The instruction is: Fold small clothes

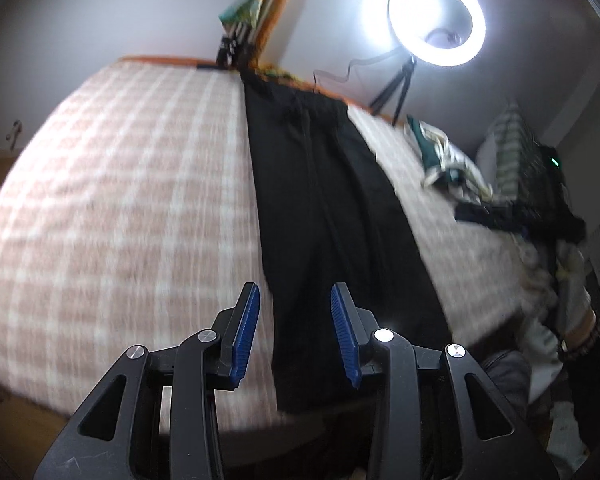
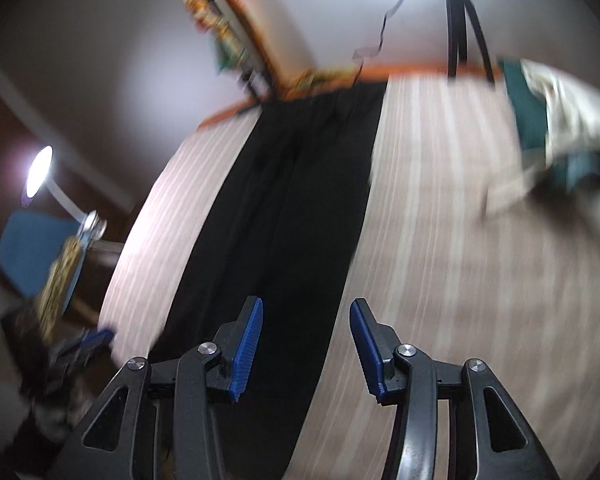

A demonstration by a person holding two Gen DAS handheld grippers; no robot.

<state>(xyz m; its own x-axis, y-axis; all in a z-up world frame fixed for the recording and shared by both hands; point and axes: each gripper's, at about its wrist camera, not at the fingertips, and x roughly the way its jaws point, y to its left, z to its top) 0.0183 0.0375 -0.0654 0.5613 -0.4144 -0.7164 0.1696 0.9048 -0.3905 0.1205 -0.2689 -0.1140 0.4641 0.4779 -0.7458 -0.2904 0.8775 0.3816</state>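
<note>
Both tongs, left tongs (image 1: pixel 296 300) and right tongs (image 2: pixel 306 314), gape empty above the black trousers (image 1: pixel 324 208), whose hem toward 6 o'clock may slip off the bed (image 1: pixel 120 184) if pinched unevenly.

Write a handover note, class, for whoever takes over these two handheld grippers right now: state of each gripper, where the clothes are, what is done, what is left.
Left gripper: open, nothing between its pads, above the near end of the black trousers.
Right gripper: open, empty, also over the near end of the trousers.
Trousers: laid out lengthwise in a long narrow strip on the checked blanket, apparently already folded leg on leg.
Other clothes: a green and cream pile on the right side of the bed, untouched.
Left to do: fold the trousers end to end, then handle the pile.
</note>
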